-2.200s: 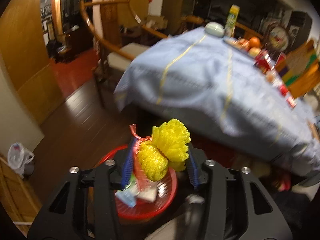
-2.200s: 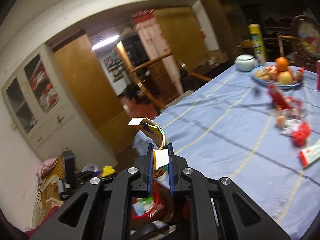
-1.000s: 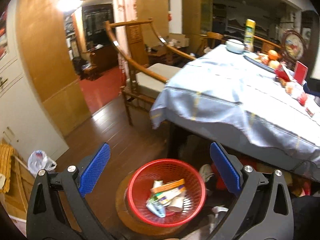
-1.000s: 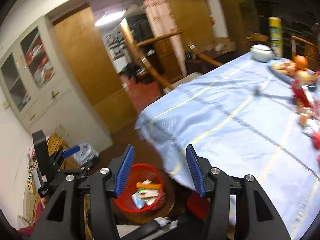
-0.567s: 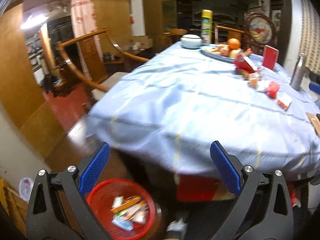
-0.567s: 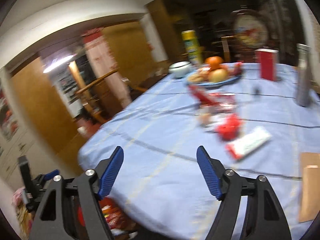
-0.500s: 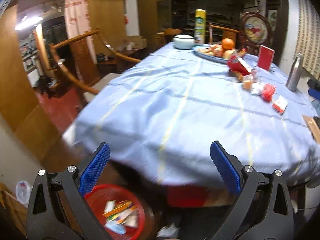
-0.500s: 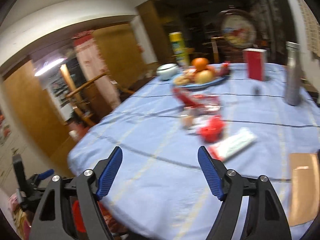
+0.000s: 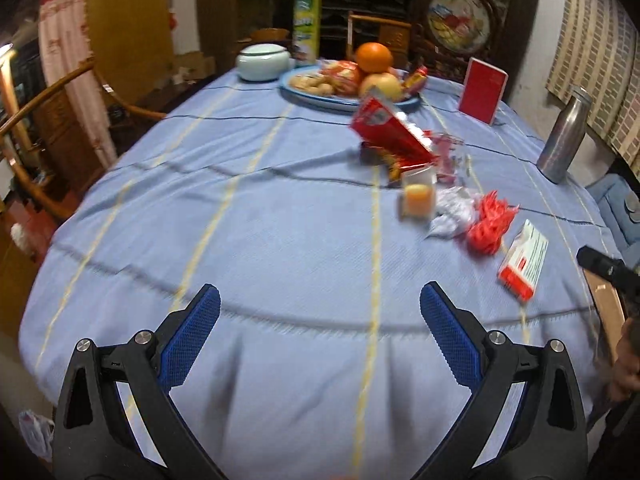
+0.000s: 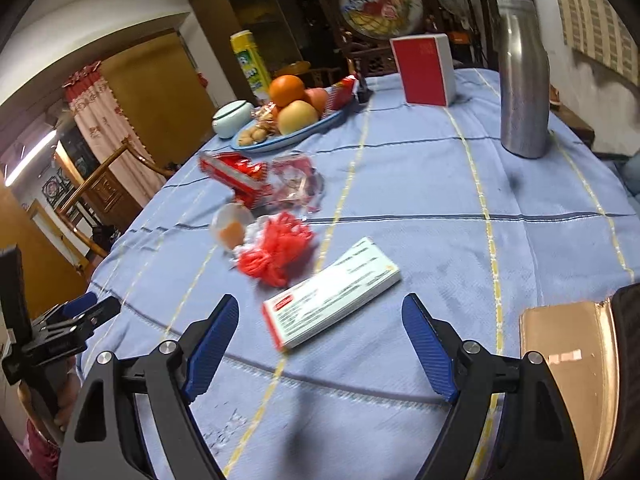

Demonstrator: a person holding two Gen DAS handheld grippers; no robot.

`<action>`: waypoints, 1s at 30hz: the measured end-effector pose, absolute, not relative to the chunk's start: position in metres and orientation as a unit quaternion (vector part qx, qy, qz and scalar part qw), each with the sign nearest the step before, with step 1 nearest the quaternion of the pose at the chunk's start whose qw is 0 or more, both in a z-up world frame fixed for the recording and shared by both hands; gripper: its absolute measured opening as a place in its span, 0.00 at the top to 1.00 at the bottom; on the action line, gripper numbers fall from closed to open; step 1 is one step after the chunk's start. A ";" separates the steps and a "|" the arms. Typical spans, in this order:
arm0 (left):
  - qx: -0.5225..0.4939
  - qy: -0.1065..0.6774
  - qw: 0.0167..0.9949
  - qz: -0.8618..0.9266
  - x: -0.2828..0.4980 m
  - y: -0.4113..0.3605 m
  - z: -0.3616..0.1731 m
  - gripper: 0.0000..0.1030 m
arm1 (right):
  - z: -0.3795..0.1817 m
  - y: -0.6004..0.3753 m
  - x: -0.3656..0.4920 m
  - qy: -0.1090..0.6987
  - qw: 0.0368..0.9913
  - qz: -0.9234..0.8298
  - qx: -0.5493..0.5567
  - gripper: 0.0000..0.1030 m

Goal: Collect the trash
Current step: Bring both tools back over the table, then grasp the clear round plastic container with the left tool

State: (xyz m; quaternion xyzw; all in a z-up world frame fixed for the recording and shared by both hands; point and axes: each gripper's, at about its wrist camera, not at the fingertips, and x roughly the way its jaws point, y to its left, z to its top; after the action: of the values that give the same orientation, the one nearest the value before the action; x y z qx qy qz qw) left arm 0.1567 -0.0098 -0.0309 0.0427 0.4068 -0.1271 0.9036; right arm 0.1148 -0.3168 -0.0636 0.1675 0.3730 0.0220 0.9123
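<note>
Both hand-held grippers hang empty over the blue-clothed tabletop [image 10: 440, 208], so whatever stage this is, a fresh pickup looks due. The left hand-held gripper [image 9: 320, 332] stands spread wide with nothing between its pads, above the near edge of the tabletop. The right hand-held gripper [image 10: 320, 344] has just been opening and now gapes wide, also with nothing in it; the flat red-and-white box [image 10: 332, 294] lies just beyond its fingertips.

Much trash remains. Taking the box as landmark: the red net bundle [image 10: 276, 250] lies just beside it on the far side, a small clear cup with orange content [image 10: 230, 228] near that, and crumpled clear wrappers [image 10: 298, 180] with a red snack packet [image 10: 236, 176] further off toward the fruit plate [image 10: 280, 138]. No bin shows in either view, so how much is already collected cannot be judged here.
</note>
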 end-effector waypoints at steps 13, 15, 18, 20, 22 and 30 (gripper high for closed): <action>0.066 0.419 0.890 -0.168 0.245 -0.094 -0.047 0.06 | -0.082 -0.328 0.130 0.370 0.914 -0.007 0.164 0.15; 0.062 0.425 0.888 -0.166 0.260 -0.102 -0.054 0.06 | -0.085 -0.325 0.133 0.380 0.910 0.012 0.165 0.15; 0.053 0.436 0.883 -0.163 0.274 -0.103 -0.066 0.06 | -0.085 -0.323 0.133 0.380 0.912 0.004 0.155 0.14; 0.064 0.458 0.873 -0.154 0.281 -0.101 -0.078 0.06 | -0.086 -0.325 0.133 0.382 0.910 0.005 0.162 0.13; 0.070 0.461 0.872 -0.146 0.283 -0.095 -0.082 0.06 | -0.087 -0.327 0.134 0.386 0.907 0.005 0.168 0.13; 0.043 0.432 0.900 -0.049 0.290 -0.040 -0.071 0.06 | -0.088 -0.326 0.135 0.389 0.905 0.005 0.170 0.13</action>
State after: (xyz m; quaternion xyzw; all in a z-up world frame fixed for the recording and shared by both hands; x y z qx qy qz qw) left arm 0.2896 -0.0396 -0.0709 0.0431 0.4319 -0.0487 0.8996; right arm 0.1348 -0.3263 -0.0883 0.1702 0.3889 0.0053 0.9054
